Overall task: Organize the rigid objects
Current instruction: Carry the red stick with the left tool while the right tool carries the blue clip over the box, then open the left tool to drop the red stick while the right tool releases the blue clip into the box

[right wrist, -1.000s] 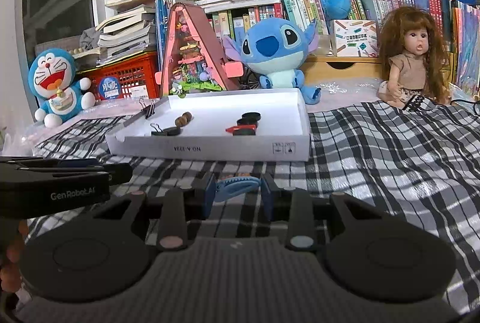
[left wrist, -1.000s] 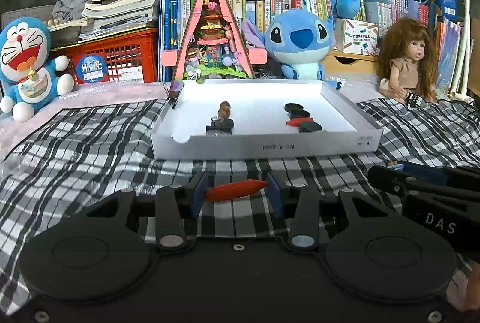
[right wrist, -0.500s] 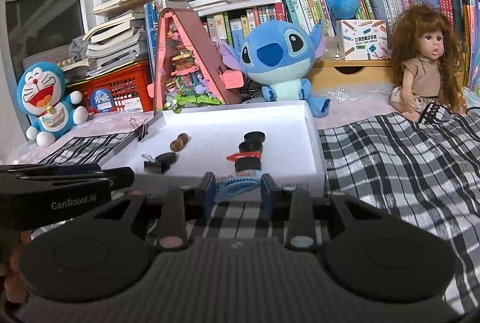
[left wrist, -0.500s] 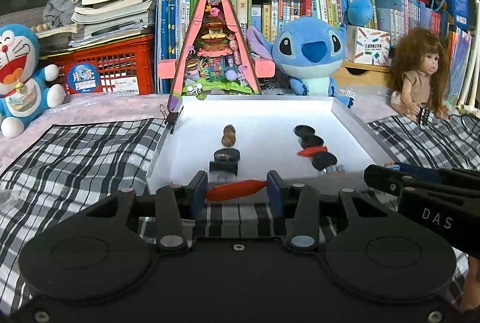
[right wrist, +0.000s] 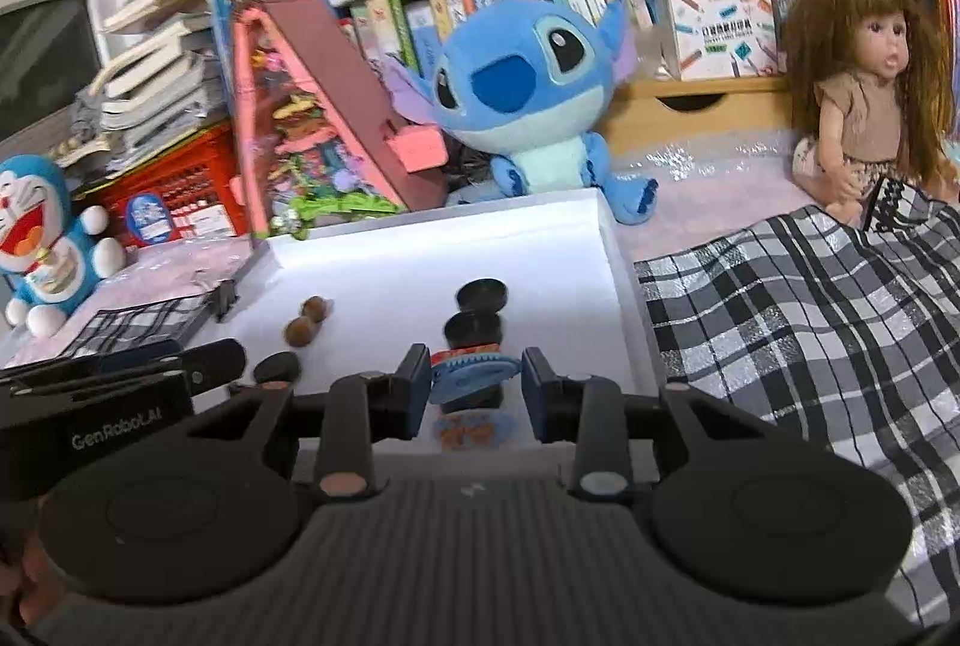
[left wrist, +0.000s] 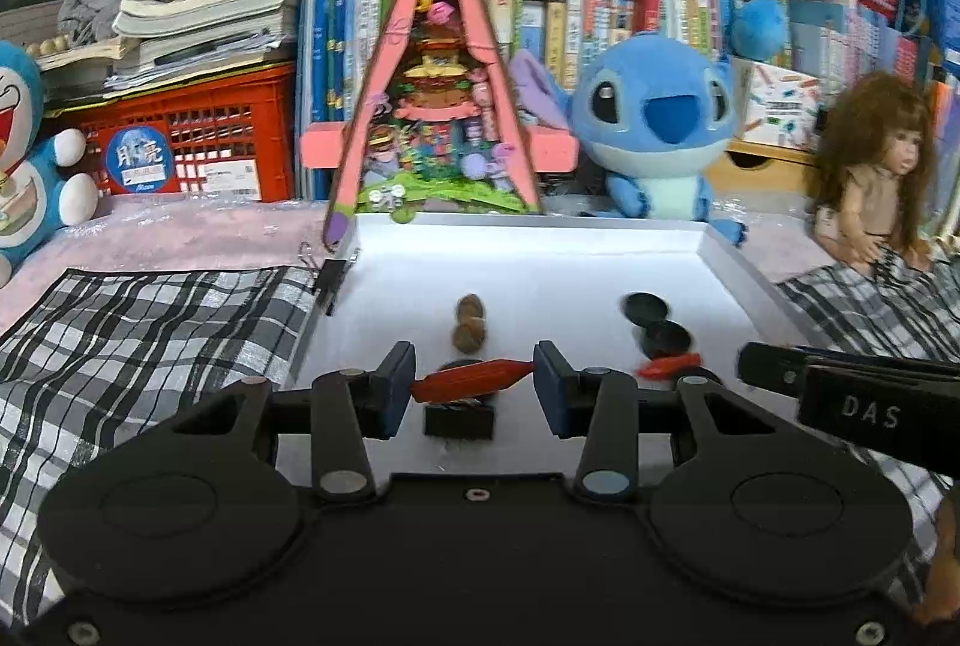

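My left gripper (left wrist: 474,382) is shut on a red clip (left wrist: 474,380), held crosswise above the near part of the white tray (left wrist: 729,259). My right gripper (right wrist: 476,376) is shut on a blue clip (right wrist: 474,376) over the same tray (right wrist: 618,286), near its front right. Inside the tray lie two brown round pieces (left wrist: 469,325), black discs (left wrist: 654,325), another red clip (left wrist: 669,364) and a black binder clip (left wrist: 459,418) right under the left jaws. Each gripper shows in the other's view at the side.
A checked cloth (right wrist: 810,310) covers the surface around the tray. Behind it stand a pink triangular toy house (left wrist: 435,105), a blue plush (left wrist: 654,129), a doll (right wrist: 864,69), a red crate (left wrist: 198,135) and shelves of books. A binder clip (left wrist: 327,280) grips the tray's left corner.
Both grippers have moved forward from over the checked cloth to above the tray, each still holding its clip. The tray and its contents now look much closer.
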Action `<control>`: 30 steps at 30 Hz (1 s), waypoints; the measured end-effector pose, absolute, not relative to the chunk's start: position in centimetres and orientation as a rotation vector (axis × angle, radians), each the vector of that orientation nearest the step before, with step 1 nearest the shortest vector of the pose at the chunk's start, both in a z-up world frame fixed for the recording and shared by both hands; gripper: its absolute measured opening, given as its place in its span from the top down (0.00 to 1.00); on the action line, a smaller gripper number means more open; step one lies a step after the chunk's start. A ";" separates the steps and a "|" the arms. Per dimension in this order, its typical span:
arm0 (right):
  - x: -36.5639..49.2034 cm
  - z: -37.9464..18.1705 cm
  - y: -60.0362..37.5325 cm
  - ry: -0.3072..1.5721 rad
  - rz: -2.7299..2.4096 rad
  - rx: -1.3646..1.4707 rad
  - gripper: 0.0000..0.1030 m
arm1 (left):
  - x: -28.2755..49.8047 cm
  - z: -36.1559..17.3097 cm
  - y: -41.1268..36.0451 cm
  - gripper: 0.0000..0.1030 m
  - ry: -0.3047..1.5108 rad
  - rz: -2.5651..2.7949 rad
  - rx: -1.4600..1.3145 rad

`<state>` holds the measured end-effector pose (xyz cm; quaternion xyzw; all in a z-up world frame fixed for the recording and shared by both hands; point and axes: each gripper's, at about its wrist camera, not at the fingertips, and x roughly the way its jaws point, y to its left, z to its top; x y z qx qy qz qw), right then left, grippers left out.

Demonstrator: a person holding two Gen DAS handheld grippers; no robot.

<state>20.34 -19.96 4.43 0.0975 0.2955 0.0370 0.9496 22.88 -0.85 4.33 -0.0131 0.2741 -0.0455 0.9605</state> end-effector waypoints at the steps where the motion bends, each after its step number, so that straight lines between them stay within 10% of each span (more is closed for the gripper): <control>1: 20.8 4.2 -20.0 0.605 0.065 0.200 0.63 | 23.2 4.1 -0.8 0.60 0.559 -0.084 -0.028; 10: 22.5 2.6 -19.5 0.649 0.035 0.203 0.58 | 24.2 2.2 -0.8 0.58 0.597 -0.077 -0.020; 17: 21.4 3.3 -19.1 0.619 0.033 0.179 0.32 | 21.9 3.1 -1.1 0.23 0.572 -0.060 0.020; 30: 12.3 3.0 -19.1 0.589 0.043 0.123 0.16 | 12.8 2.2 -0.1 0.16 0.595 -0.104 -0.018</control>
